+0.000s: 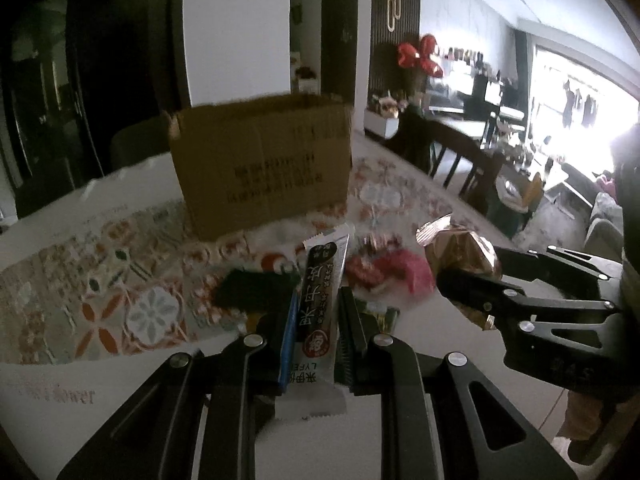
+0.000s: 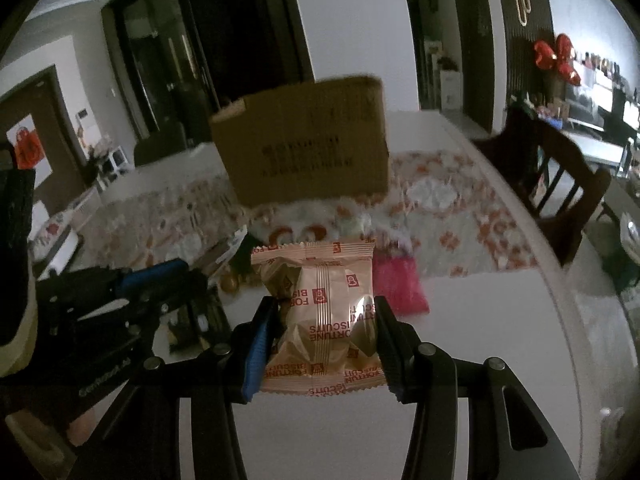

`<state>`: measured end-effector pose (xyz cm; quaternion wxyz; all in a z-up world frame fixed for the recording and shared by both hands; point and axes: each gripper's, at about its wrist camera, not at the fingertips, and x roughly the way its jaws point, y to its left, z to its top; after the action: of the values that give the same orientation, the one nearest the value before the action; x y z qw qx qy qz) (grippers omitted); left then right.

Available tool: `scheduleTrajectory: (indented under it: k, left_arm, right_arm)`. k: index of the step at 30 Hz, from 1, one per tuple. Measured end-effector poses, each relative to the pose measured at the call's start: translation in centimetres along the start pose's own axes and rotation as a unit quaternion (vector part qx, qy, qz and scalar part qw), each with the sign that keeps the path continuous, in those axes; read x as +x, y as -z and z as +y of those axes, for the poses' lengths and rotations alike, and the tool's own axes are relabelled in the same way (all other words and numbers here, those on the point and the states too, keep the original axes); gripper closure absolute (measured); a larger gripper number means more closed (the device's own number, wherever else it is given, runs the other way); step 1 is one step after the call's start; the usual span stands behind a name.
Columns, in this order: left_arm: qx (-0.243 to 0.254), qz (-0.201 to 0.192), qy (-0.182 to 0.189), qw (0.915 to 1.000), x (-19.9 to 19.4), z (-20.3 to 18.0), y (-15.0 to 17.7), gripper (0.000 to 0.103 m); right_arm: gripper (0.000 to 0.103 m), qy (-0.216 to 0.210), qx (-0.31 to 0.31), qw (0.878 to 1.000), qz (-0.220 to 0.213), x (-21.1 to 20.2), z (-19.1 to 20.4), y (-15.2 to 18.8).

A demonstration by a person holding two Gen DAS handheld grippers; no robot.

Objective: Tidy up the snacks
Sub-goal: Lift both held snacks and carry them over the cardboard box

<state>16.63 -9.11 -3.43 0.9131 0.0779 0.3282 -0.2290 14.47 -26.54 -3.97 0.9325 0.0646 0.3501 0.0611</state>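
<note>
snacks are held in both grippers: the left gripper [image 1: 312, 320] pinches a slim black-and-white snack bar [image 1: 320, 300], the right gripper [image 2: 324, 336] a puffy gold foil biscuit packet [image 2: 324, 312]. either slick wrapper could slip short of the far brown cardboard box [image 1: 260, 168].

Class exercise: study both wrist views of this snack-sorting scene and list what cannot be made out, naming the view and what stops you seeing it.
1. Inside of the brown cardboard box: both views show only its outer wall.
2. Print on the box: blurred in both views.
3. Black packet on the table: left wrist view, partly behind the left hand-held gripper and its long brown-and-white snack bar.
4. Pink packet: right wrist view, blurred, partly behind the gold fortune biscuit pack.
</note>
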Motion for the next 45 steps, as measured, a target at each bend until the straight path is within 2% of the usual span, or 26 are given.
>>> scheduleTrajectory:
  k: [11, 20, 30, 38, 45]
  left_arm:
    - [0.002, -0.084, -0.038, 0.9957, -2.1, 1.9, -5.7, 0.083]
    - [-0.006, -0.116, -0.058, 0.9916, -0.4, 5.1, -11.5, 0.083]
    - [-0.020, -0.107, -0.059, 0.9923, 3.9, 8.1, -17.2, 0.083]
    - [-0.037, -0.054, -0.037, 0.9971, 9.4, 10.3, -20.0, 0.083]
    - [-0.059, -0.022, -0.038, 0.9973, 13.2, 12.0, -20.6, 0.083]
  right_arm:
    - [0.054, -0.006, -0.033, 0.997, -0.074, -1.4, 1.2, -6.0]
    - [0.054, -0.020, -0.042, 0.992, -0.114, 0.8, 1.5, -13.1]
    - [0.054, -0.026, -0.039, 0.994, -0.100, 5.5, 1.3, -19.6]
    - [0.054, -0.022, -0.046, 0.996, -0.069, 10.0, 0.6, -22.8]
    - [0.054, -0.026, -0.036, 0.998, -0.035, 13.6, -0.7, -23.9]
